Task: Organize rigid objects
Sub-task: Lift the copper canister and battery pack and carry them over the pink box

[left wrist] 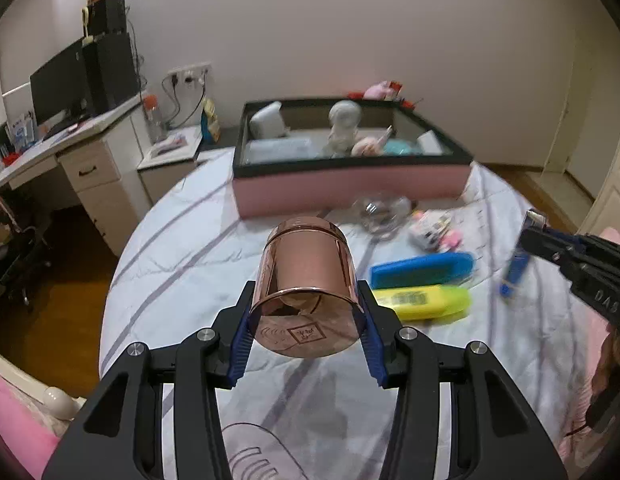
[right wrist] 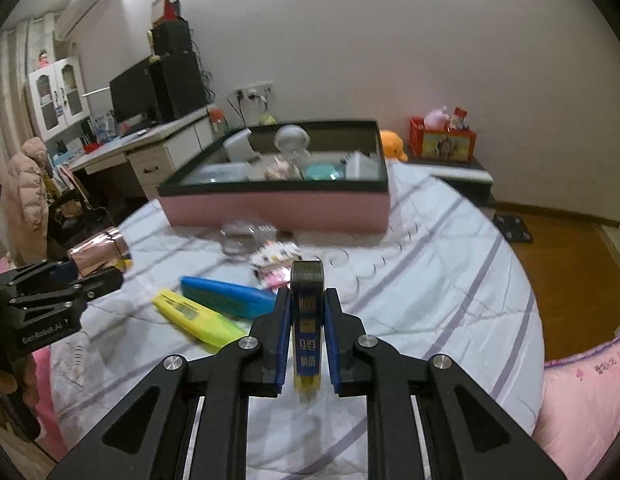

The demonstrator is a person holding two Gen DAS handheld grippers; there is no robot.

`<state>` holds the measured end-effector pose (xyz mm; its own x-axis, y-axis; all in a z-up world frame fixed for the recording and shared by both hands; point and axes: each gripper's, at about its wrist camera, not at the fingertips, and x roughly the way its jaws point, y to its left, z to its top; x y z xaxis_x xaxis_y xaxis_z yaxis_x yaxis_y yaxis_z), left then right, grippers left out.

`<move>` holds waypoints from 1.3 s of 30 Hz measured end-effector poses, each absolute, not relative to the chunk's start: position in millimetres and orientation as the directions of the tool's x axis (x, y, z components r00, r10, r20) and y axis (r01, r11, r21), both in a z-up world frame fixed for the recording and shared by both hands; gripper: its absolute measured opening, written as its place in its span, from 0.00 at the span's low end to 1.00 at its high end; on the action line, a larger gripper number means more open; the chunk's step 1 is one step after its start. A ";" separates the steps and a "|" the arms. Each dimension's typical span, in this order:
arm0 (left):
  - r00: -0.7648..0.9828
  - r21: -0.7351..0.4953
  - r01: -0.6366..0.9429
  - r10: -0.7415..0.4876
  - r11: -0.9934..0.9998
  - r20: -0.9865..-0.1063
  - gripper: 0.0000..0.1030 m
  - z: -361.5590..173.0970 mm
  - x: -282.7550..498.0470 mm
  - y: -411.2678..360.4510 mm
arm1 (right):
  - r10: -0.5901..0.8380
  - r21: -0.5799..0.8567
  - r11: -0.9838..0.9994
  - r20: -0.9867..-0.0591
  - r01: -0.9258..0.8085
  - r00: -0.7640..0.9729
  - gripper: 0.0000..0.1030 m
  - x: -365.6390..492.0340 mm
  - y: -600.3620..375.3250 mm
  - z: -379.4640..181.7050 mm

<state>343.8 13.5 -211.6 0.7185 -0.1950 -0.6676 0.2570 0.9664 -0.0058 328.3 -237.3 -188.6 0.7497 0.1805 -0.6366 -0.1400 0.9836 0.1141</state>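
A shiny copper-coloured can [left wrist: 308, 264] hangs above the striped bed sheet, and my left gripper [left wrist: 305, 300] is shut on its sides. The same can [right wrist: 100, 254] shows at the left edge of the right wrist view. My right gripper [right wrist: 307, 300] is shut on a narrow blue and yellow box [right wrist: 307, 320], also lifted off the bed. On the sheet lie a blue case [left wrist: 422, 270], a yellow case [left wrist: 422, 300], a clear glass piece [left wrist: 380, 210] and a small colourful packet [left wrist: 434, 230]. Behind them stands a pink box with a black rim [left wrist: 350, 188] holding several items.
The bed [right wrist: 450, 280] drops off to wooden floor [right wrist: 570, 280] on both sides. A desk with a monitor [left wrist: 58, 84] and a bedside cabinet [left wrist: 170, 160] stand at the left. A red crate [right wrist: 442, 140] sits on a low stand at the right. A pink pillow [right wrist: 582, 400] lies near.
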 end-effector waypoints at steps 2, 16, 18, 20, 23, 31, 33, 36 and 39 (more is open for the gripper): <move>0.739 -0.011 0.261 -0.207 0.965 -0.642 0.46 -201.4 336.7 11.7 | 0.183 0.107 0.983 -0.606 -0.149 0.774 0.15 321.9 -233.3 -178.8; 0.915 0.000 0.173 -0.161 0.985 -0.369 0.46 -124.5 287.5 0.7 | 0.223 0.060 0.974 -0.430 -0.218 0.875 0.15 290.3 -210.4 -115.3; 0.924 0.008 0.163 -0.149 0.987 -0.353 0.46 -120.4 286.3 -1.7 | 0.230 0.062 0.972 -0.421 -0.226 0.877 0.15 290.1 -207.8 -112.4; 0.926 -0.001 0.158 -0.148 0.987 -0.347 0.46 -117.2 286.9 -2.6 | 0.236 0.059 0.971 -0.417 -0.233 0.877 0.15 290.8 -205.7 -110.7; 0.933 0.020 0.141 -0.126 0.990 -0.337 0.46 -113.5 286.9 -5.5 | 0.240 0.057 0.970 -0.408 -0.237 0.881 0.15 291.7 -204.2 -107.4; 0.937 0.031 0.141 -0.123 0.990 -0.327 0.46 -110.4 297.7 -10.2 | 0.239 0.060 0.970 -0.381 -0.234 0.893 0.15 300.5 -204.8 -100.6; 0.939 0.032 0.139 -0.121 0.990 -0.321 0.46 -109.3 301.0 -12.7 | 0.232 0.056 0.972 -0.371 -0.227 0.899 0.15 302.9 -203.8 -99.4; 0.942 0.043 0.136 -0.116 0.990 -0.316 0.46 -107.2 307.1 -16.1 | 0.225 0.052 0.974 -0.355 -0.221 0.907 0.15 309.9 -202.8 -97.0; 0.945 0.040 0.136 -0.118 0.990 -0.306 0.46 -104.5 316.3 -17.7 | 0.214 0.051 0.976 -0.341 -0.210 0.915 0.15 318.0 -204.1 -95.3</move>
